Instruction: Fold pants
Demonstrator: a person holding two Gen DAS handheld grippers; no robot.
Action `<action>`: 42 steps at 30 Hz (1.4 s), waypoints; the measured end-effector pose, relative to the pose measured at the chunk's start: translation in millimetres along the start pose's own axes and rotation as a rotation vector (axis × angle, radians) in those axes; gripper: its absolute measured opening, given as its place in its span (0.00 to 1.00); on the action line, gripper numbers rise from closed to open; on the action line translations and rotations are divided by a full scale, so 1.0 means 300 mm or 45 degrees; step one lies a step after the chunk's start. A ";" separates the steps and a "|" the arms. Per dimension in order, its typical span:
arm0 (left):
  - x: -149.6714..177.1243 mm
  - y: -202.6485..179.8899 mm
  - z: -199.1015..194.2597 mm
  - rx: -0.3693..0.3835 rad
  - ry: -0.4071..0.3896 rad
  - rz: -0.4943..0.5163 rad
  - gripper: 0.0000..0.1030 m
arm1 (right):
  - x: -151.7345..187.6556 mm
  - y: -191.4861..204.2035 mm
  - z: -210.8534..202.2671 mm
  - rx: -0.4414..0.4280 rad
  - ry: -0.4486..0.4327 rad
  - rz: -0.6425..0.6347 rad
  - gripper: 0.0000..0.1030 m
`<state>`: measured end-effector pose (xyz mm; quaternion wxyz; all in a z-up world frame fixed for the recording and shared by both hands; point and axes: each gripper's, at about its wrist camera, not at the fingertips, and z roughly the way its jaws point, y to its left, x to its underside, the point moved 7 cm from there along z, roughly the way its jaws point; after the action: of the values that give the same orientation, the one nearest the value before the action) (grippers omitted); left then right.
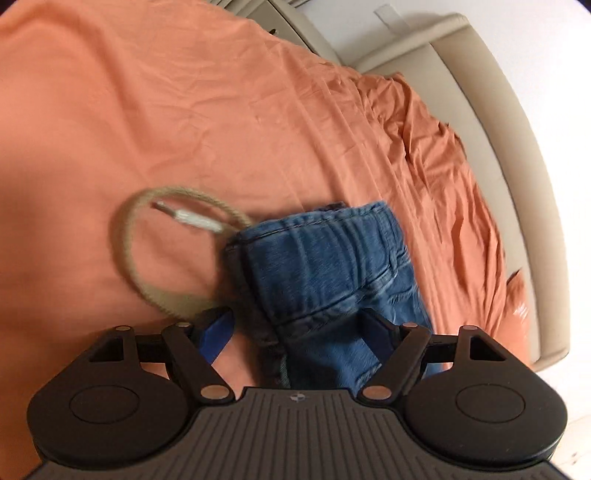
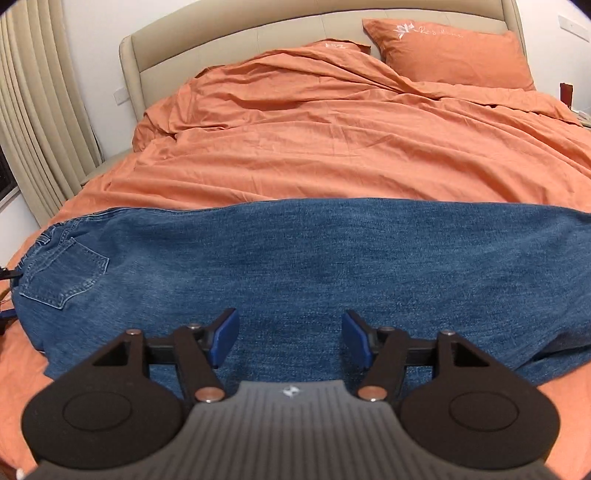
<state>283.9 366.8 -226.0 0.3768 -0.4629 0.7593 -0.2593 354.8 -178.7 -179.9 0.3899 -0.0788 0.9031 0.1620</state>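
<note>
Blue denim pants (image 2: 295, 266) lie flat across the orange bed, folded lengthwise, waist and back pocket (image 2: 62, 273) at the left. In the left wrist view the waistband end (image 1: 325, 266) lies just ahead. A beige drawstring loop (image 1: 129, 258) with a white tip sticks out from the waistband onto the sheet. My left gripper (image 1: 299, 332) is open, its fingers astride the waist end, the right finger over denim. My right gripper (image 2: 290, 338) is open and empty, low over the middle of the pant legs.
An orange duvet (image 2: 332, 122) is bunched toward the beige headboard (image 2: 258, 33) with two orange pillows (image 2: 450, 55). Curtains (image 2: 40, 122) hang at the left. The beige bed frame (image 1: 517, 184) runs along the right of the left wrist view.
</note>
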 end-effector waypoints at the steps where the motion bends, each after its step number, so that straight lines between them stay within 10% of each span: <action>1: -0.007 -0.006 0.009 -0.017 -0.011 0.011 0.62 | 0.009 -0.007 0.016 0.011 0.008 0.001 0.57; 3: -0.024 -0.034 0.004 -0.110 -0.042 0.096 0.31 | 0.030 -0.031 0.050 0.031 0.044 0.024 0.56; 6: -0.054 -0.165 -0.072 -0.167 -0.125 0.356 0.16 | 0.045 -0.039 0.066 0.028 0.067 0.018 0.57; 16: -0.023 -0.137 0.058 -0.497 -0.060 0.708 0.17 | 0.069 -0.043 0.090 0.048 0.112 -0.078 0.57; 25: 0.032 -0.240 -0.065 -0.646 -0.152 0.958 0.54 | 0.053 -0.082 0.065 0.062 0.136 0.018 0.59; 30: 0.114 -0.374 -0.111 -0.582 -0.170 1.046 0.55 | -0.025 -0.215 -0.057 0.084 0.066 0.270 0.61; 42: 0.545 -0.562 0.042 -0.269 0.255 1.311 0.47 | -0.005 -0.947 -0.481 0.254 -0.087 0.915 0.55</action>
<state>332.8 145.6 -162.3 0.3323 -0.0389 0.9424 -0.0059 334.2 -495.3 -151.6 0.3438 0.2868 0.8710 0.2023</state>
